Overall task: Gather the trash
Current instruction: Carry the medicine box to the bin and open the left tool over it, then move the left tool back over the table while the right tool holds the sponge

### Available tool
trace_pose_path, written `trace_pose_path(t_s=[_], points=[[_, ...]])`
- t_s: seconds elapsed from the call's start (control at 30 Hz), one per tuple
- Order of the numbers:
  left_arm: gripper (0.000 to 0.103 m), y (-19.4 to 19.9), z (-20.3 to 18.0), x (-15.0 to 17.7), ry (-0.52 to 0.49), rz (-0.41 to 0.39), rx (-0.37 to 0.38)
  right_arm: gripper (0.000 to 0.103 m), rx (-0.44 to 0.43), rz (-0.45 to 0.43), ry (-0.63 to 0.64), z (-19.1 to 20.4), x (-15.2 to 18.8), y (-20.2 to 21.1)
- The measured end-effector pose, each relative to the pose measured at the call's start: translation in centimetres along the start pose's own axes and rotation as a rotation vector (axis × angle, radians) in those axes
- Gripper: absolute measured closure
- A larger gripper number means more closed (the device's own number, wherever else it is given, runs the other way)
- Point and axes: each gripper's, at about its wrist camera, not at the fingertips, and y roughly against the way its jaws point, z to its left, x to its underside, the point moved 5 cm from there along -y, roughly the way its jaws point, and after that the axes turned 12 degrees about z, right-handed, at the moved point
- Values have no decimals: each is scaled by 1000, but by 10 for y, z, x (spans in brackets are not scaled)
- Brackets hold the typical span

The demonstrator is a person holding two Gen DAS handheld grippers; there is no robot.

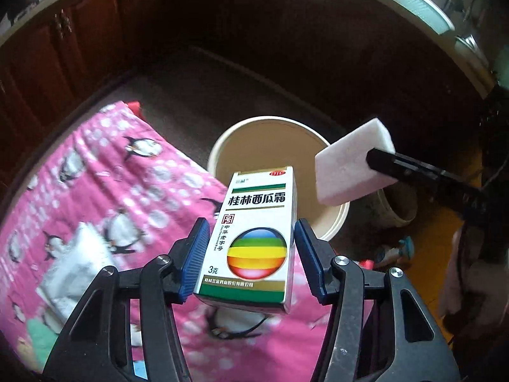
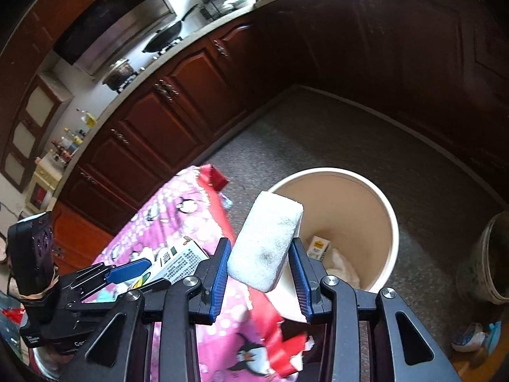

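My left gripper (image 1: 252, 235) is shut on a white medicine box (image 1: 254, 238) with Chinese print and a rainbow ball, held above the table edge near the cream trash bin (image 1: 222, 149). My right gripper (image 2: 260, 254) is shut on a white foam block (image 2: 265, 245), held over the near rim of the bin (image 2: 389, 222). The block (image 1: 353, 165) and right gripper also show in the left wrist view, right of the box. The left gripper with its box (image 2: 173, 262) shows at the left of the right wrist view. The bin holds a small carton (image 2: 318, 246) and crumpled white paper (image 2: 342, 265).
A pink penguin-print cloth (image 1: 95, 184) covers the table, with a white wrapper (image 1: 73, 270) on it. Red cloth (image 2: 219, 203) hangs along the table edge. A dirty bucket (image 2: 486, 261) stands right of the bin. Brown cabinets (image 2: 178, 111) ring the grey floor.
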Motion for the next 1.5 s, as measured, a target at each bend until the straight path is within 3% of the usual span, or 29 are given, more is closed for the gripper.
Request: trace_pose_path(t_s=[0.33,0.37,0.4,0.47,0.8,1.1,1.23,1.3,1.5], points=[[50,-19,-12,-13,44,-4,41,67,47,67,-25,-25,2,-39],[50,-19,-12,-13,46,-2,43,65,43,75,-28,-26,2,-41],[50,-19,-11,-14,49,-1,43,56,41,83,-37,-28,3,-43],[49,-18,-6,-14,59,-1,45,51,42,86,-50,-30,4,-44],[42,-7,7,-3,67,-18,16,51,38,102,-36,-20,9,-43],[42,10,11,12,80,-53,-20,50,26,91,8,3,16,-34],[40,28,16,22,101,-98,-8,48,26,68,60,26,22,-25],[37,39,20,28,115,-126,-23,40,29,54,86,37,25,-21],[37,71,37,53,146,-203,-79,39,34,9,169,73,32,-8]])
